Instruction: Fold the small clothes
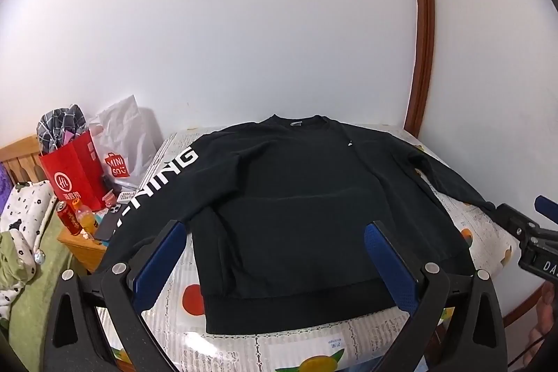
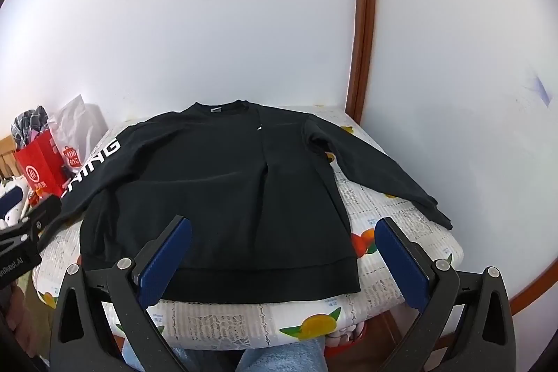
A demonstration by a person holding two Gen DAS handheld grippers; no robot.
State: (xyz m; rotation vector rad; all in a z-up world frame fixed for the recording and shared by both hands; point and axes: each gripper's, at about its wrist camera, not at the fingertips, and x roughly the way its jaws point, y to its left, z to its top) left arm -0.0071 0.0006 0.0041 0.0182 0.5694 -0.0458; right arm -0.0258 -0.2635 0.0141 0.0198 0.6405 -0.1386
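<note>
A black long-sleeved sweatshirt (image 1: 296,197) (image 2: 216,183) lies flat on the table, collar toward the wall, hem toward me, both sleeves spread out. White letters run down its left sleeve (image 1: 164,176). My left gripper (image 1: 275,229) hovers open above the hem with nothing between its blue pads. My right gripper (image 2: 284,225) hangs open over the sweatshirt's lower right corner, empty too. Each gripper shows at the edge of the other's view.
The table (image 2: 401,222) wears a fruit-printed plastic cloth and stands in a corner of white walls with a brown door frame (image 1: 423,58). To the left are a red paper bag (image 1: 73,176), a white bag (image 1: 122,142), drink cans and bedding. A person's knees (image 2: 279,354) are below the table's front edge.
</note>
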